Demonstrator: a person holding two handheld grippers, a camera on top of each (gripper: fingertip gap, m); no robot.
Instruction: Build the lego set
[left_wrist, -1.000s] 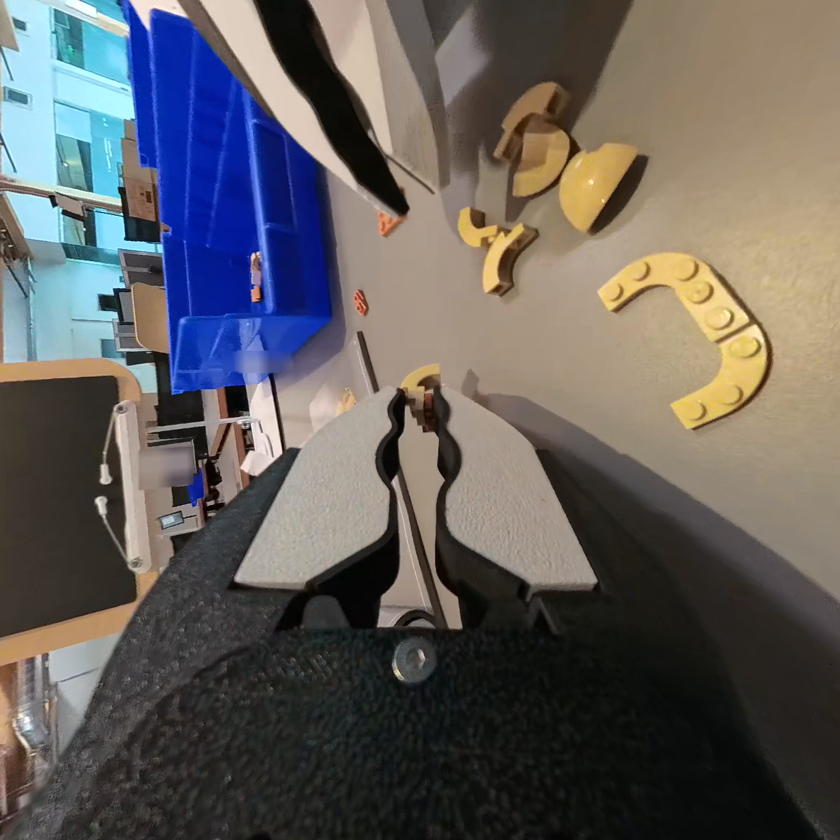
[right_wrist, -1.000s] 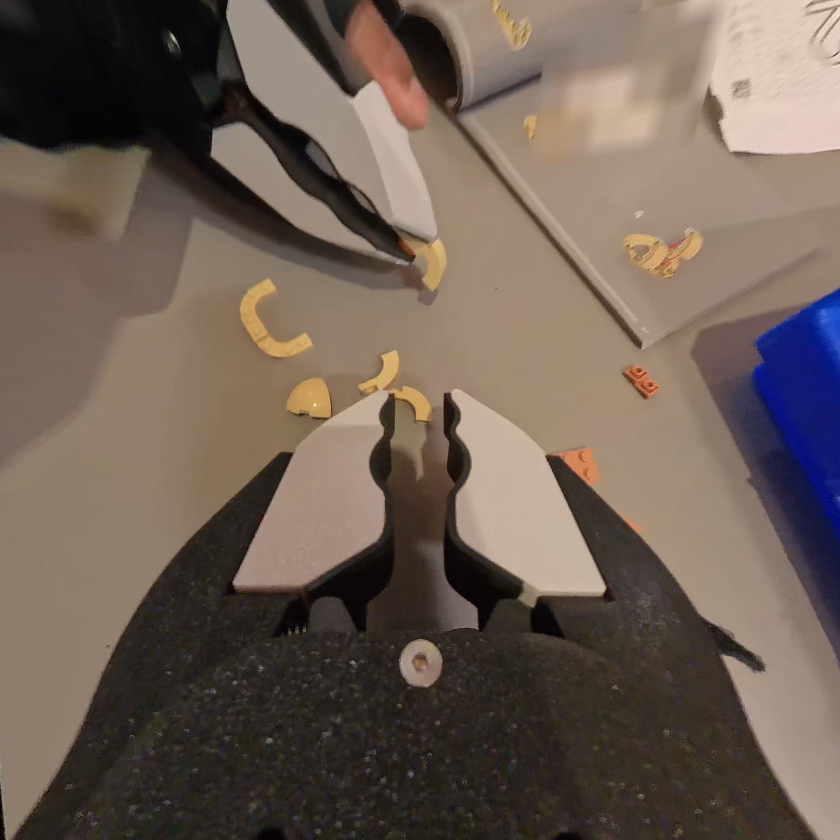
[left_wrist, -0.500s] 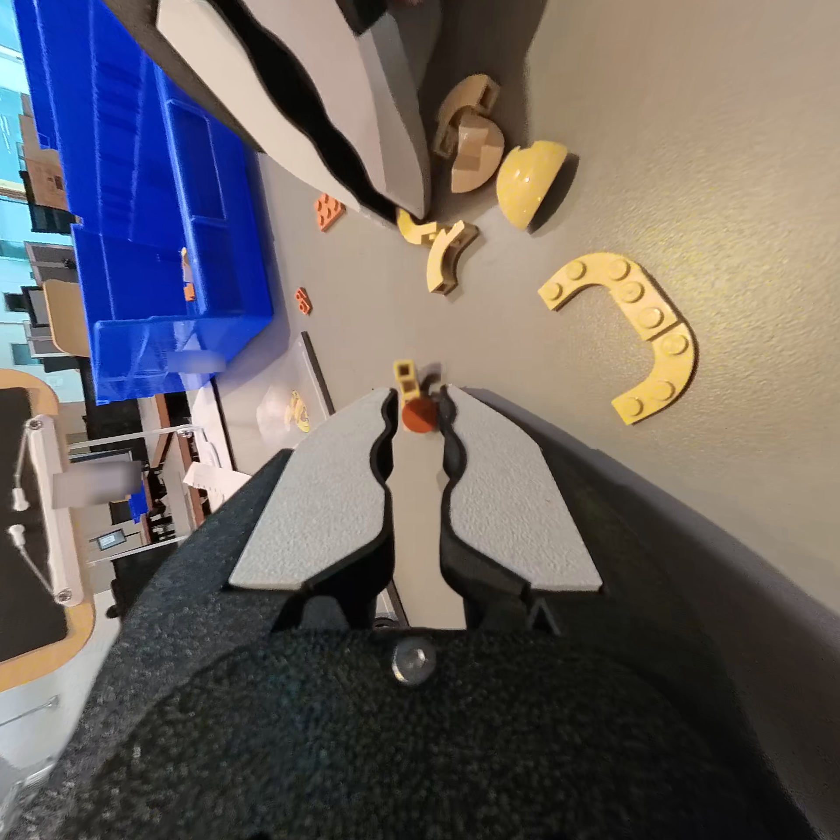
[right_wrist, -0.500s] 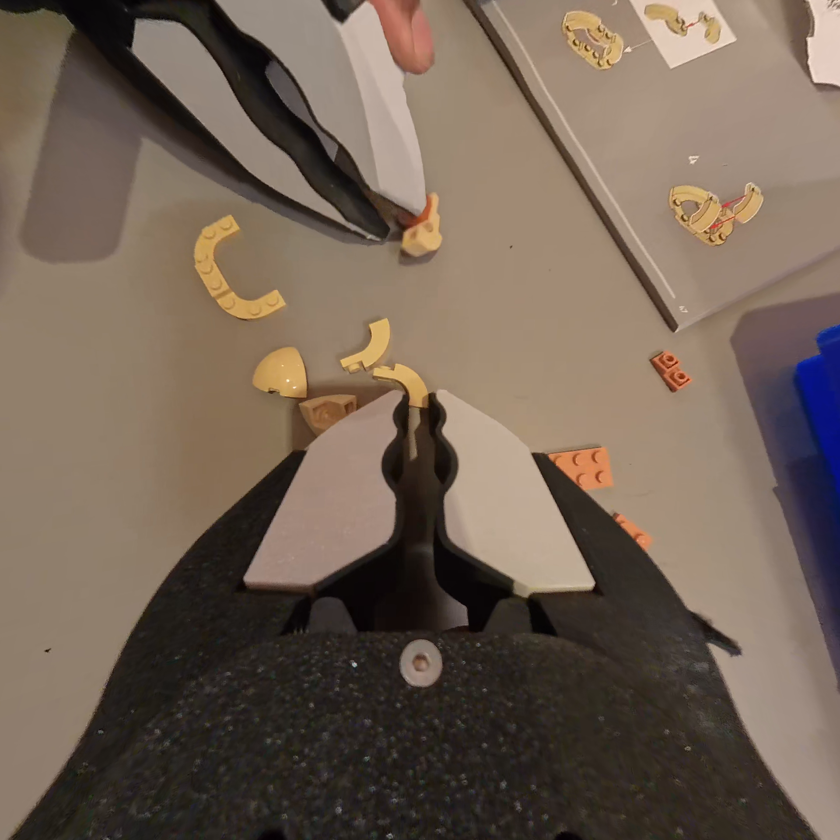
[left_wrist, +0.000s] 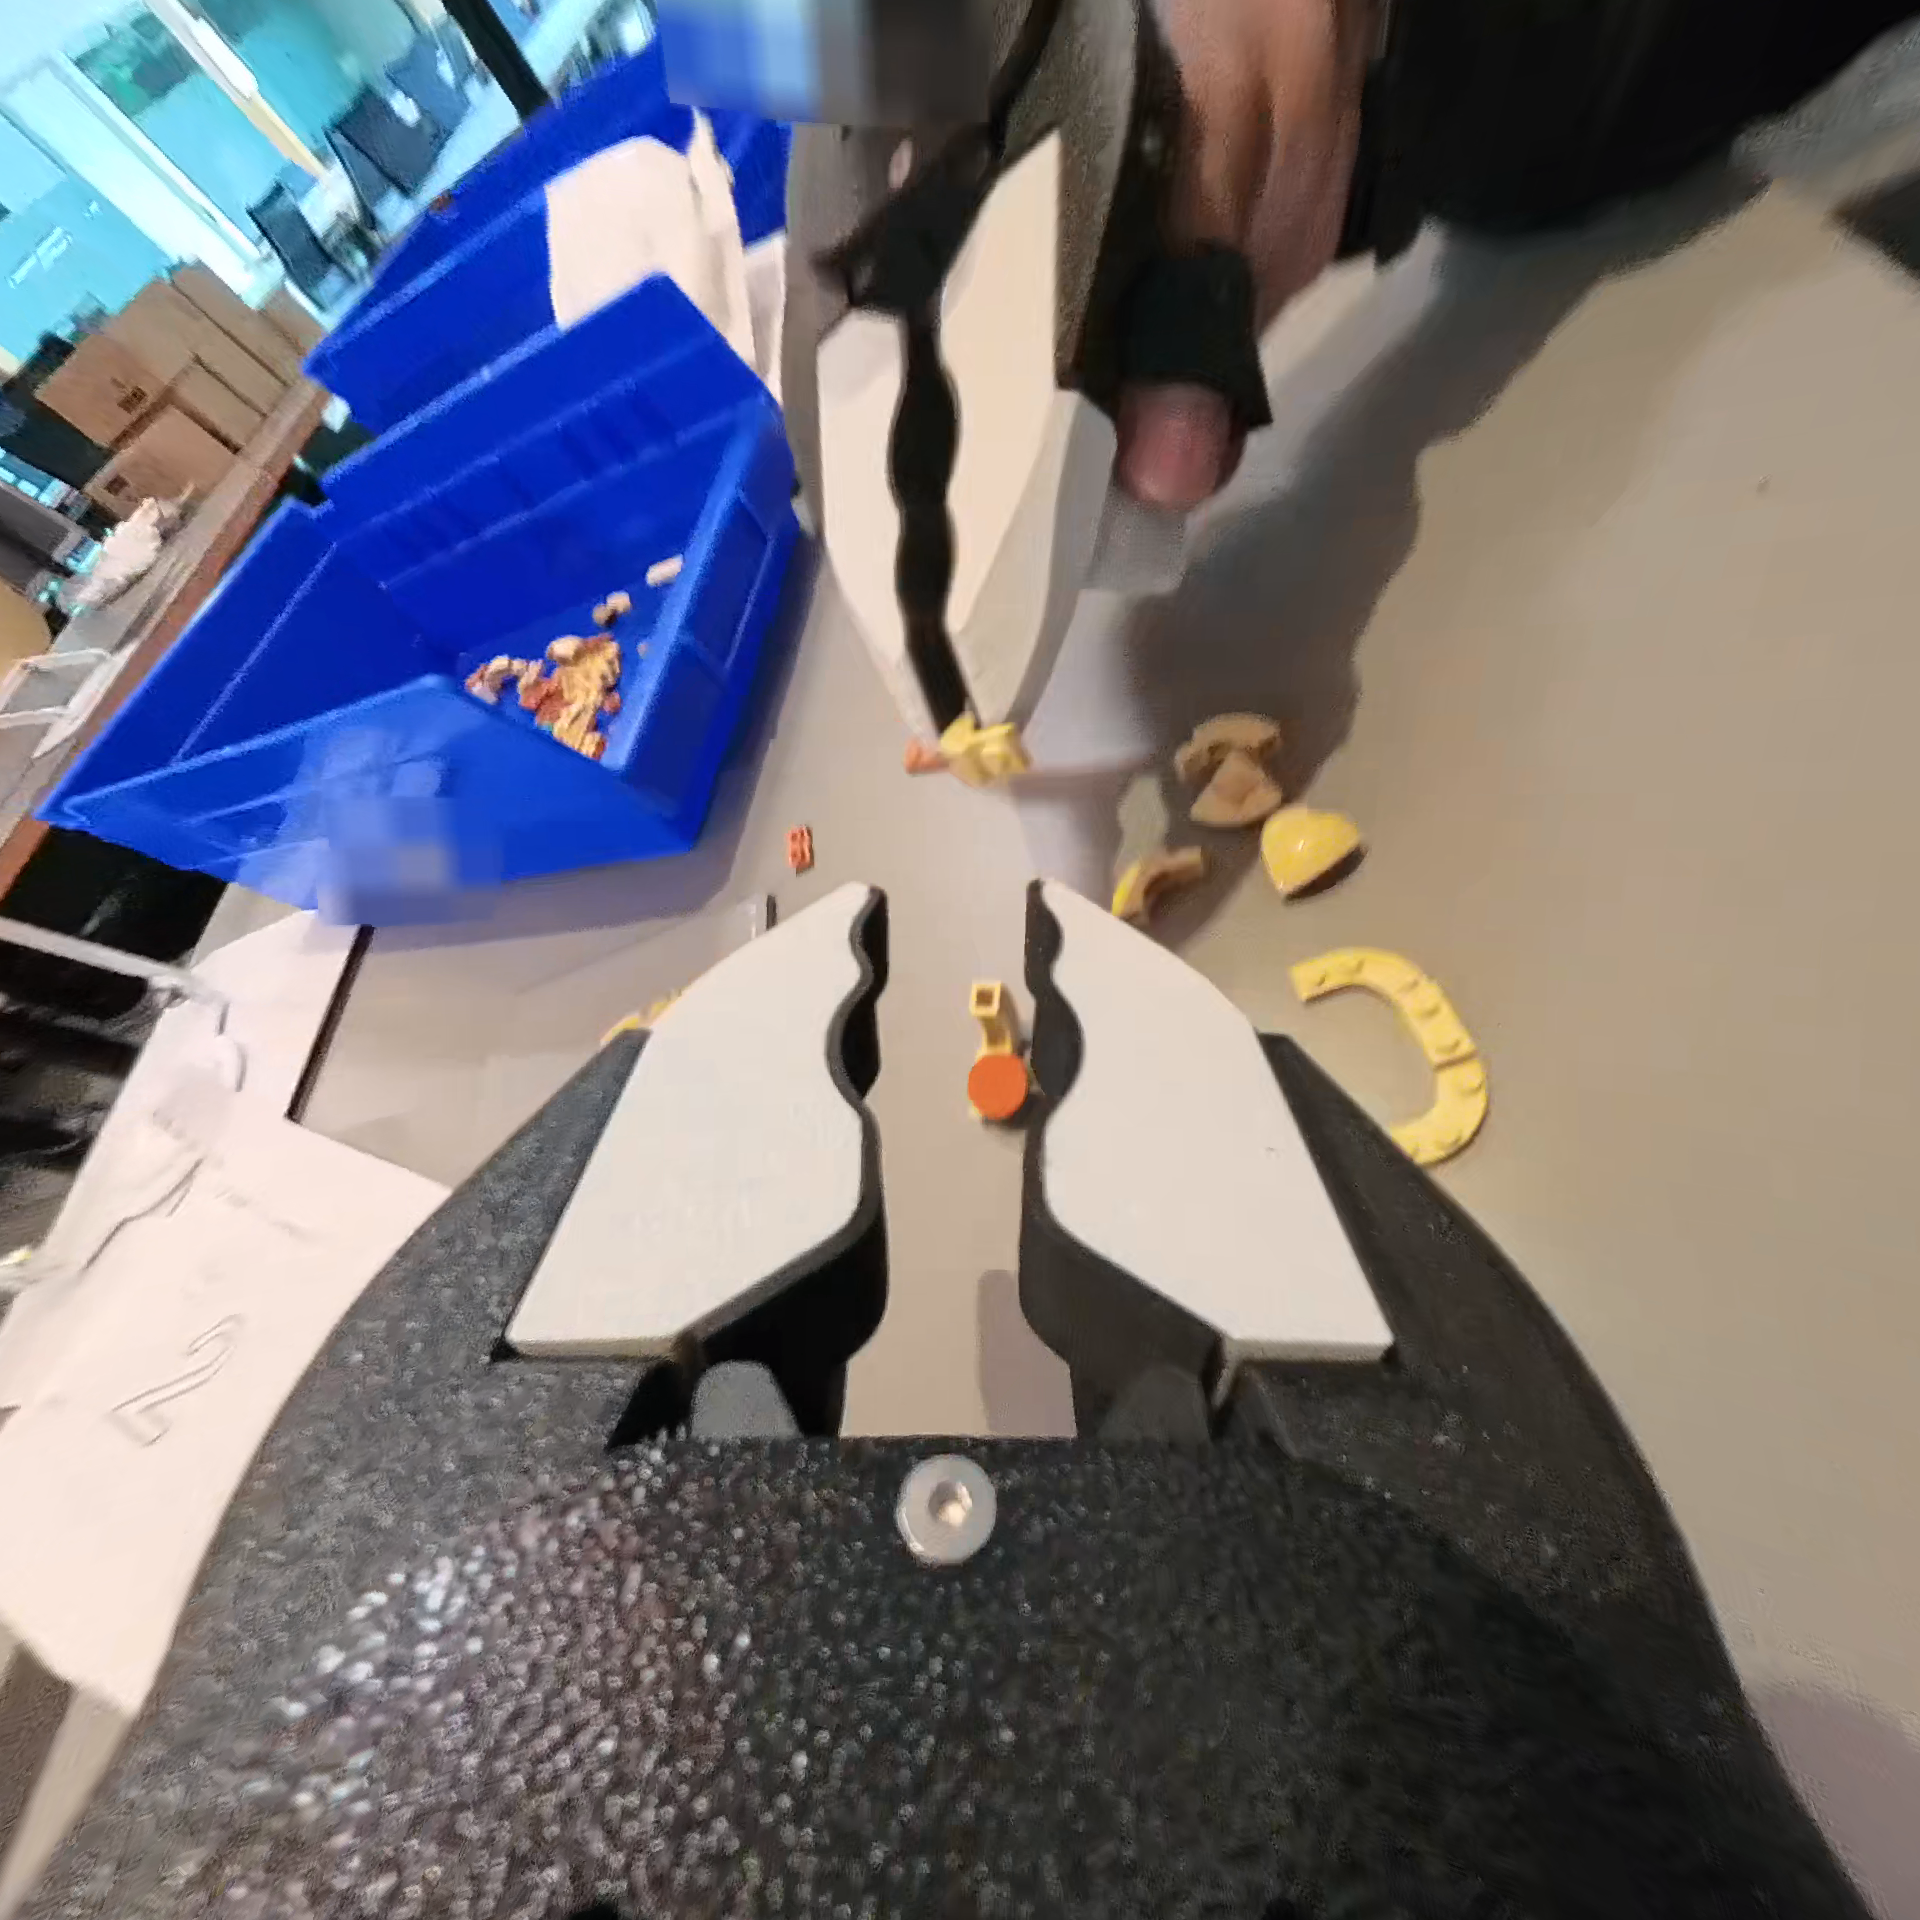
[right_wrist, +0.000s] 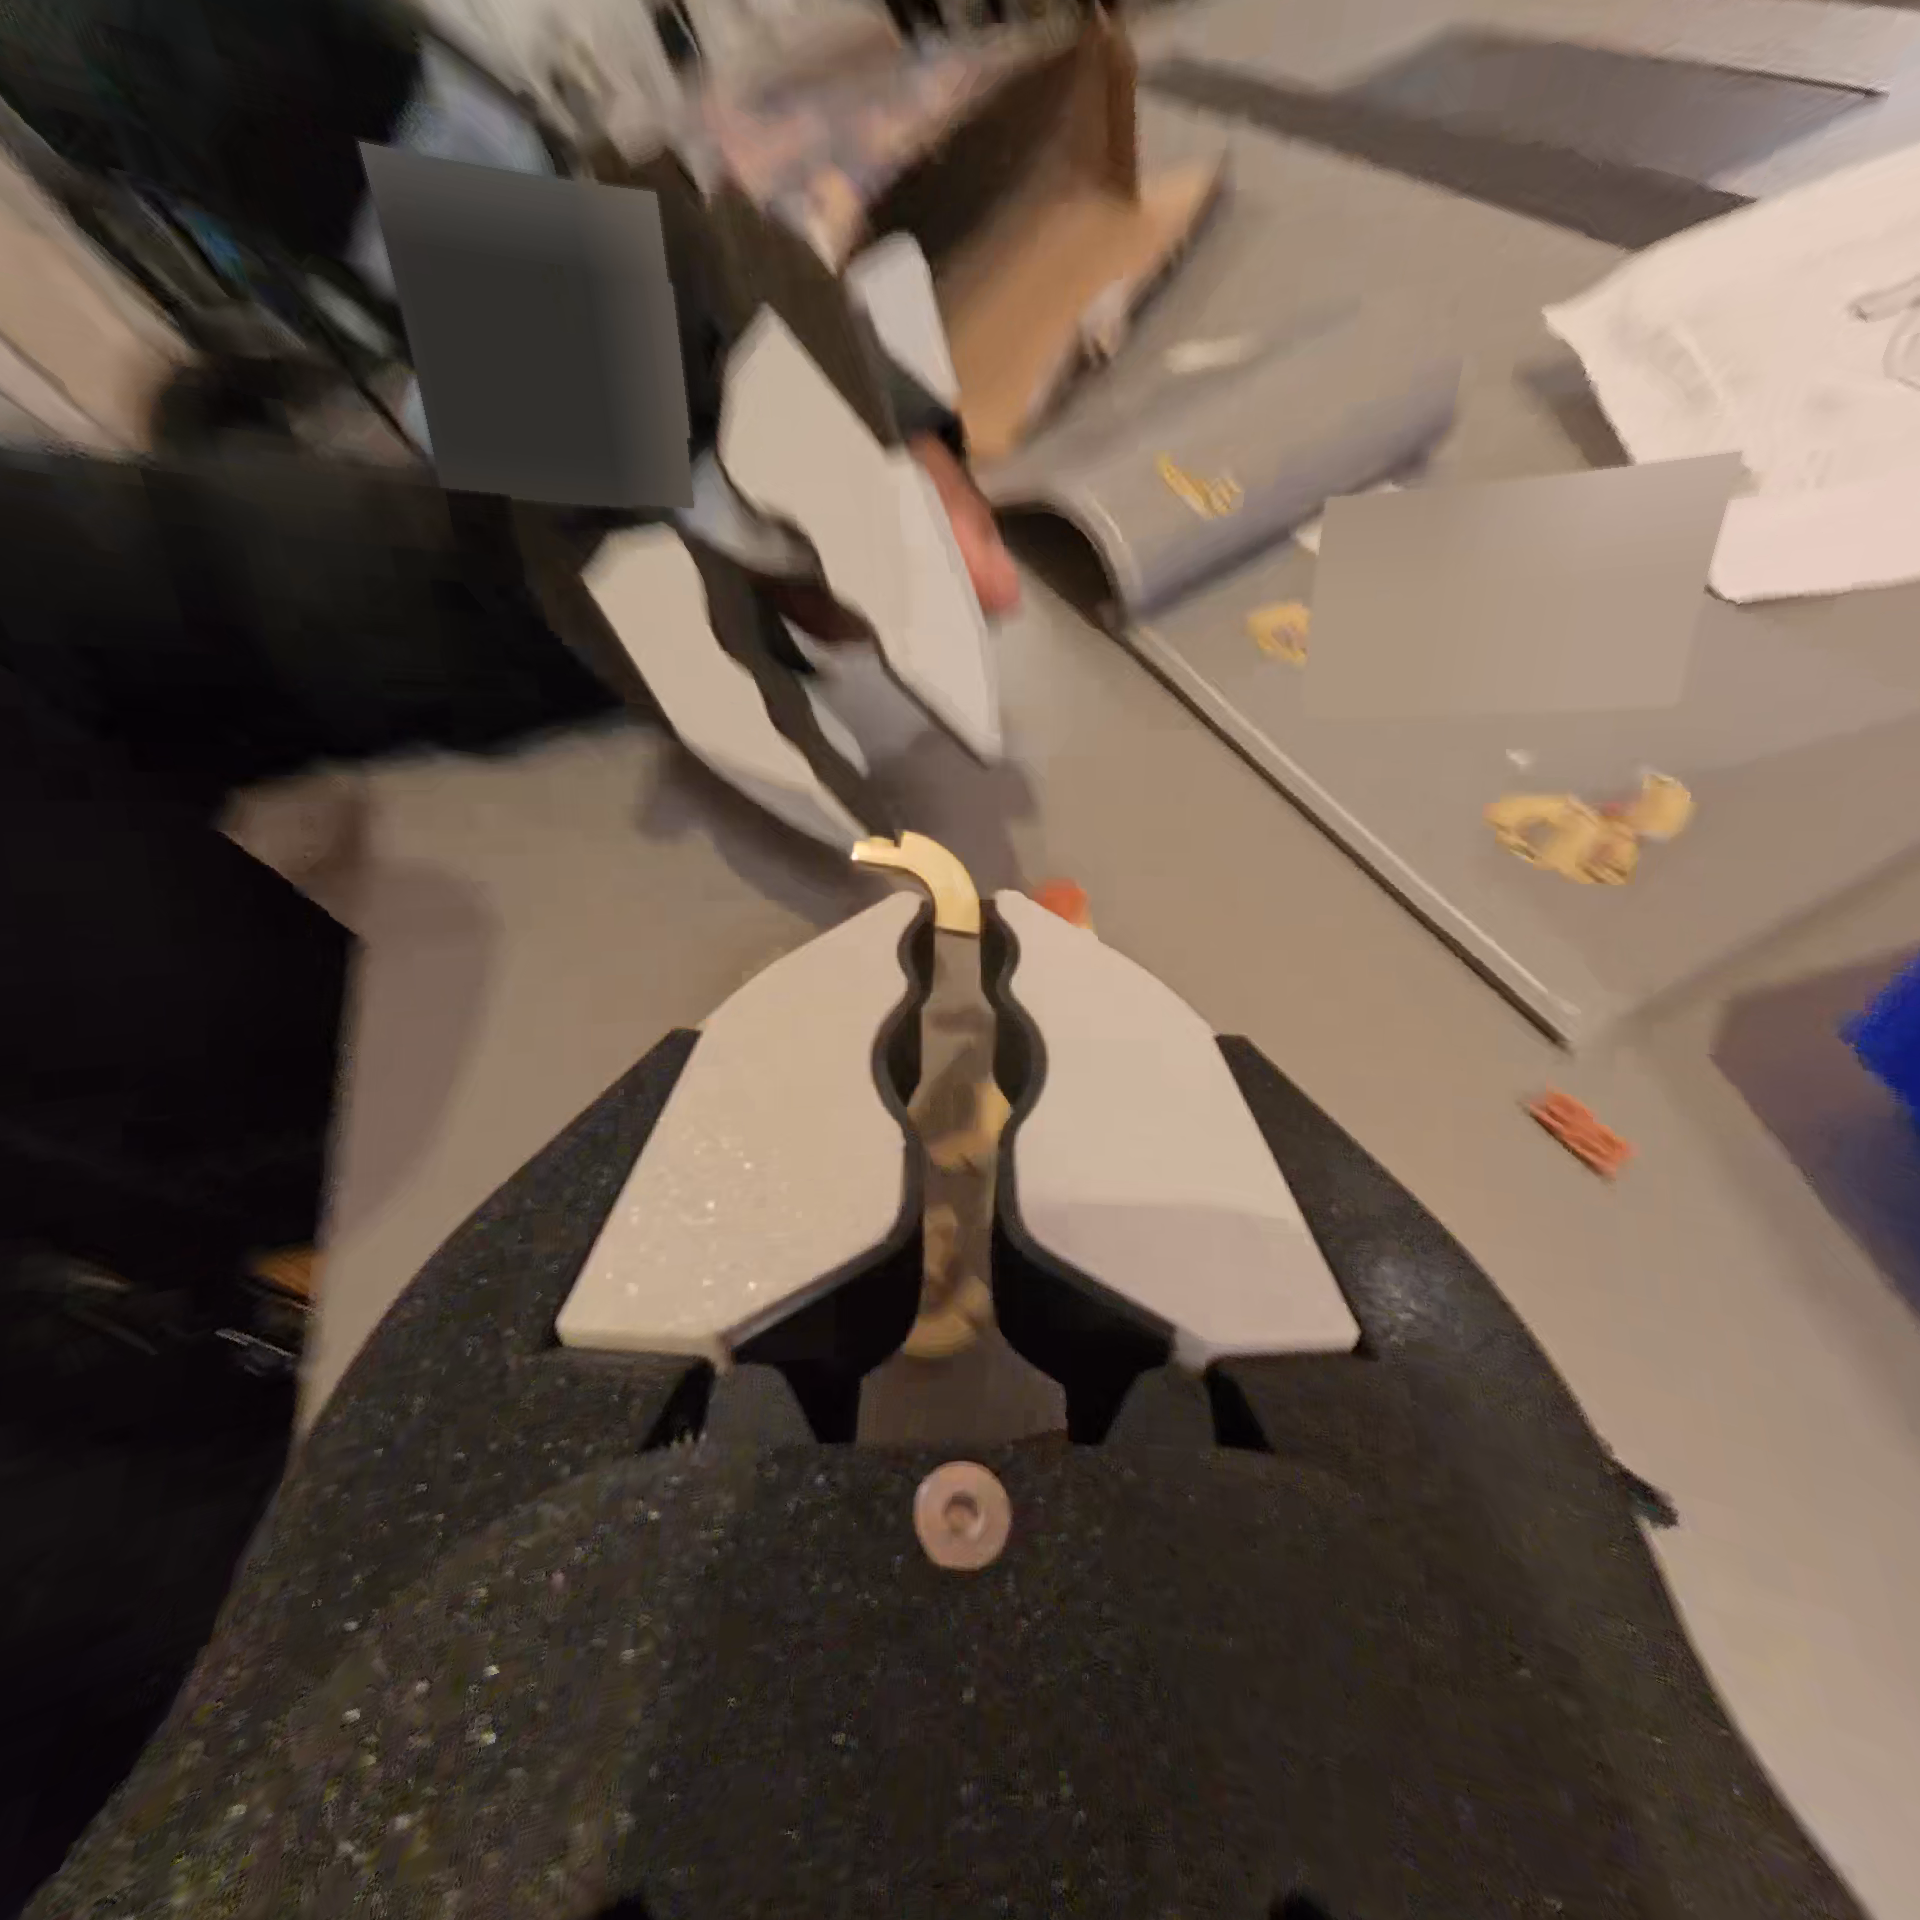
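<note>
Desk (left_wrist: 1621, 644): flat matte grey top, evenly lit, soft shadows across it; brown wooden edge at its far left side in the left wrist view; blue plastic bins (left_wrist: 436, 665) standing along that side, one behind another; white paper sheets (left_wrist: 177, 1309) at the near left corner; grey open booklet (right_wrist: 1382, 665) lying on the desk in the right wrist view, one page curled upward; further white papers (right_wrist: 1787, 343) beyond it. Room beyond the desk: large glazed windows (left_wrist: 135, 135) letting in pale blue daylight; stacked brown cardboard boxes (left_wrist: 135, 384) below them; a dark chair (left_wrist: 301, 234) near the boxes; remainder blurred.
</note>
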